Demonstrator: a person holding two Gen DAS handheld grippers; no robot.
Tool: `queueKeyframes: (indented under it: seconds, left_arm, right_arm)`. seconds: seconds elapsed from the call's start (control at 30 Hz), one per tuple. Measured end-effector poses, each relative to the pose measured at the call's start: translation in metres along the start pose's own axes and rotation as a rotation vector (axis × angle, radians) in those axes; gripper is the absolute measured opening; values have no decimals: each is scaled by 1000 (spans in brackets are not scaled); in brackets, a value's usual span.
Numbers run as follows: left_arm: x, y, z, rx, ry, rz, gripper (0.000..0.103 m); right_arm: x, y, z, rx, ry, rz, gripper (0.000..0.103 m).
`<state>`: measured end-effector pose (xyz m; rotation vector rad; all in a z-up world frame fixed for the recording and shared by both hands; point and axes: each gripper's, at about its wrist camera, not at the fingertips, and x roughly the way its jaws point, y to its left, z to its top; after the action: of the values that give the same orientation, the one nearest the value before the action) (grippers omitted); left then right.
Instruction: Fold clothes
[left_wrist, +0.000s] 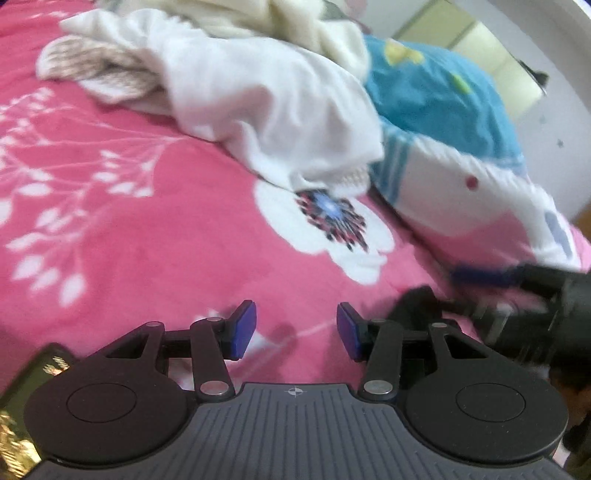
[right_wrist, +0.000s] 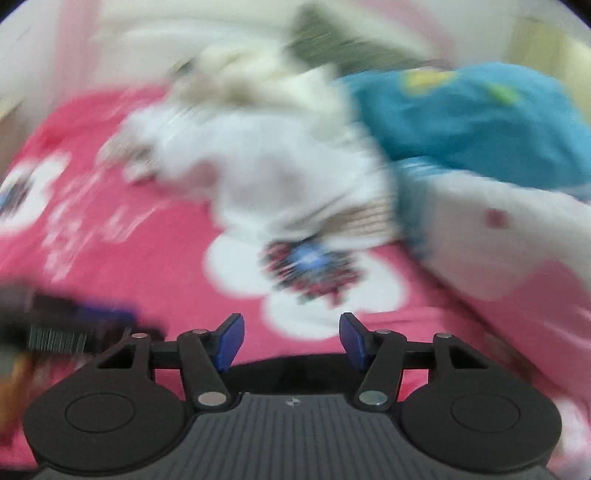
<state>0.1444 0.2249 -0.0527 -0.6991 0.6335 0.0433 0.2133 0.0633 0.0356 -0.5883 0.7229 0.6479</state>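
Observation:
A white garment (left_wrist: 258, 107) lies crumpled on the pink flowered bedsheet (left_wrist: 110, 221), with a beige striped piece (left_wrist: 92, 66) at its left and cream clothes (left_wrist: 295, 22) behind. My left gripper (left_wrist: 295, 330) is open and empty, low over the sheet, short of the garment. In the blurred right wrist view the white garment (right_wrist: 266, 173) lies ahead on the sheet (right_wrist: 129, 258). My right gripper (right_wrist: 291, 341) is open and empty above the sheet. It also shows in the left wrist view (left_wrist: 517, 302) at the right; the left one shows in the right wrist view (right_wrist: 66, 325) at the left.
A blue and white pillow (left_wrist: 443, 110) lies right of the garment; it also shows in the right wrist view (right_wrist: 480, 122). A wall and pale cupboard (left_wrist: 491, 48) stand behind. A large white flower print (left_wrist: 332, 225) marks the sheet before the garment.

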Motion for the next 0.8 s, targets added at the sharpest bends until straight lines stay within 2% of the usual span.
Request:
queueKeyframes:
  seconds: [0.1,0.13,0.17,0.2,0.23,0.27,0.37,0.47,0.6,0.67,0.73,0.8]
  left_arm:
    - [-6,3,3,-3,-19,-3,48]
    - [-8,2,3,3,-22,-10,48]
    - [-9,1,3,13,-22,-18,48]
    - [-9,-2,2,38,-16,-29,49]
    - [-9,-6,0,66,-7,-42,49]
    - [-8,-12,-3,108,10,-64,49]
    - [-4,-35,-17,252,84,-153,49]
    - [3,-58,-36,404,183,-240,49]
    - [14,-79,-68,583,271,-236,50]
    - [13,-86,-84,702,229,-194,53]
    - [12,-91,-94,777,202,-170,56]
    - [11,-95,-103,847,176,-147,57]
  right_arm:
    - [25,25,-8,-181,104,29,59]
    - [33,33,-12,-231,136,29,54]
    - [39,36,-16,-247,159,21,44]
    - [42,35,-18,-231,172,11,11]
    - [43,33,-19,-199,172,-1,4]
    - [36,25,-19,-124,133,-18,4]
    - [-15,-3,-39,175,-81,-58,3]
    - [-27,-19,-103,466,-104,-71,3]
    - [-42,-40,-188,855,-135,-87,6]
    - [-50,-51,-230,1049,-149,-95,6]
    - [-59,-61,-266,1215,-169,-101,7]
    - [-76,-59,-260,1144,-216,-145,7]
